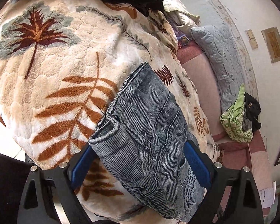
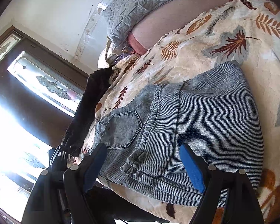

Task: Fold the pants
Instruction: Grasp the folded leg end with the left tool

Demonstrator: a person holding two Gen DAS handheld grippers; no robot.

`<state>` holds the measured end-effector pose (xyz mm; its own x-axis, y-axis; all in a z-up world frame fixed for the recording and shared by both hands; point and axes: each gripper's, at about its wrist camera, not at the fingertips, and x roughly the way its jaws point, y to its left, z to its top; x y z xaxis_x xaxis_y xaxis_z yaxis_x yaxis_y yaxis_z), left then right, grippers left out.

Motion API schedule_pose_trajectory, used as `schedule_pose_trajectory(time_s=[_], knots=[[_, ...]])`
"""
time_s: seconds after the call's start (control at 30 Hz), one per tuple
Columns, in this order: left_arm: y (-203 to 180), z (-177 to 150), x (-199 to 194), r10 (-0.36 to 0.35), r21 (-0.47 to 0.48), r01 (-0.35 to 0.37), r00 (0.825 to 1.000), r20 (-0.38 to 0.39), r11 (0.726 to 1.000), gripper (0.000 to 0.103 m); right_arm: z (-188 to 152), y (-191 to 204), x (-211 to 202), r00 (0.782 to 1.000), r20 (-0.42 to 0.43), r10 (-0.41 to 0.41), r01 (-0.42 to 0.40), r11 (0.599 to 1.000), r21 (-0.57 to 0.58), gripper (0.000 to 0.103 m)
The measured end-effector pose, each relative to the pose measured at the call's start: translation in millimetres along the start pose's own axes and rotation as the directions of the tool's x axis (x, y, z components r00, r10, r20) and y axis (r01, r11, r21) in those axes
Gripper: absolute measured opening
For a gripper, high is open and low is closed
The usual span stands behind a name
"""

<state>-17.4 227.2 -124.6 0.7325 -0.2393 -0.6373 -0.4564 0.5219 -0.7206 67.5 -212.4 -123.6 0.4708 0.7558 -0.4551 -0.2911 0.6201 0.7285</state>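
On leaf-print blanket (image 1: 65, 97) | folded jeans (image 1: 149, 130) | no legible writing

The folded jeans (image 1: 151, 145) run off the left wrist view's bottom edge, and window glare (image 2: 7, 130) whites out the right wrist view's left side.

1 jeans (image 1: 151, 130), 1 blanket (image 1: 56, 74), 2 grippers (image 1: 140, 164)
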Motion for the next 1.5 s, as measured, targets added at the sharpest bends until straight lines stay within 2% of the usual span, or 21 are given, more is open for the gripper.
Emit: schedule_pose_trajectory(time_s=[0.17, 0.2, 0.23, 0.3, 0.37, 0.5, 0.67, 0.77, 0.87, 0.93, 1.0, 1.1, 1.17, 1.2, 1.23, 1.27, 1.3, 1.37, 1.47, 1.5], knots=[[4, -1, -2, -0.007, 0.020, 0.007, 1.000, 0.009, 1.000, 0.085, -1, 0, 0, 1.000, 0.000, -0.014, 0.014, 1.000, -0.005, 0.083], [4, 0, -2, 0.000, 0.028, -0.001, 1.000, 0.013, 1.000, 0.076, -1, 0, 1, 1.000, -0.001, -0.017, 0.017, 1.000, -0.005, 0.083], [4, 1, -1, 0.013, 0.042, -0.013, 1.000, 0.017, 0.999, 0.057, -1, 0, 1, 1.000, -0.002, -0.021, 0.021, 1.000, -0.007, 0.083], [4, 4, 2, 0.030, 0.080, -0.031, 1.000, 0.007, 0.996, 0.029, -1, 3, 3, 1.000, -0.011, -0.019, 0.019, 1.000, -0.017, 0.083], [7, 4, 5, 0.025, 0.095, -0.025, 1.000, 0.007, 0.995, 0.025, -2, 6, 8, 0.999, -0.042, -0.007, 0.007, 1.000, -0.009, 0.083], [5, 4, 5, 0.021, 0.147, -0.024, 1.000, 0.022, 0.989, 0.017, 2, 25, 22, 0.991, -0.102, 0.082, -0.079, 0.996, 0.032, 0.083], [-1, 3, 0, 0.011, 0.203, -0.020, 0.999, 0.045, 0.979, 0.015, 26, 68, 84, 0.960, -0.237, 0.147, -0.131, 0.988, 0.082, 0.083], [-3, 2, -2, 0.009, 0.223, -0.020, 0.999, 0.052, 0.975, 0.015, 37, 77, 139, 0.936, -0.331, 0.118, -0.070, 0.986, 0.152, 0.083], [-1, 3, -3, -0.001, 0.218, -0.010, 0.999, 0.050, 0.976, 0.015, 37, 58, 189, 0.913, -0.405, 0.049, 0.041, 0.977, 0.210, 0.083], [-1, 3, -3, 0.002, 0.228, -0.014, 0.999, 0.051, 0.974, 0.015, 41, 55, 194, 0.915, -0.401, 0.043, 0.066, 0.965, 0.252, 0.083], [-1, 2, -3, 0.004, 0.232, -0.016, 0.999, 0.052, 0.973, 0.015, 49, 70, 191, 0.901, -0.433, 0.022, 0.081, 0.973, 0.218, 0.084], [-1, 2, -3, 0.003, 0.220, -0.015, 0.998, 0.055, 0.975, 0.015, 62, 90, 181, 0.920, -0.392, -0.019, 0.075, 0.989, 0.127, 0.084], [-3, 1, -3, 0.010, 0.222, -0.023, 0.998, 0.059, 0.975, 0.015, 67, 85, 185, 0.932, -0.359, -0.044, 0.099, 0.986, 0.136, 0.084], [-3, 0, -2, 0.015, 0.227, -0.029, 0.998, 0.063, 0.974, 0.015, 68, 77, 193, 0.929, -0.360, -0.089, 0.146, 0.980, 0.133, 0.088], [-5, -1, -2, 0.015, 0.232, -0.030, 0.998, 0.065, 0.972, 0.015, 64, 63, 206, 0.909, -0.396, -0.132, 0.200, 0.970, 0.136, 0.089], [-6, -1, -3, 0.018, 0.240, -0.034, 0.997, 0.069, 0.970, 0.015, 61, 54, 212, 0.906, -0.407, -0.113, 0.191, 0.969, 0.156, 0.089], [-6, -2, -4, 0.025, 0.250, -0.044, 0.997, 0.076, 0.967, 0.015, 64, 58, 208, 0.914, -0.389, -0.109, 0.183, 0.971, 0.157, 0.089], [-8, -4, -5, 0.029, 0.262, -0.050, 0.996, 0.083, 0.964, 0.015, 71, 70, 198, 0.915, -0.397, -0.075, 0.147, 0.977, 0.154, 0.089], [-9, -4, -3, 0.039, 0.263, -0.061, 0.995, 0.089, 0.963, 0.015, 75, 79, 177, 0.941, -0.333, -0.054, 0.104, 0.985, 0.135, 0.089], [-10, -4, -2, 0.043, 0.263, -0.066, 0.995, 0.093, 0.963, 0.015, 72, 75, 175, 0.944, -0.325, -0.054, 0.104, 0.985, 0.137, 0.090]])
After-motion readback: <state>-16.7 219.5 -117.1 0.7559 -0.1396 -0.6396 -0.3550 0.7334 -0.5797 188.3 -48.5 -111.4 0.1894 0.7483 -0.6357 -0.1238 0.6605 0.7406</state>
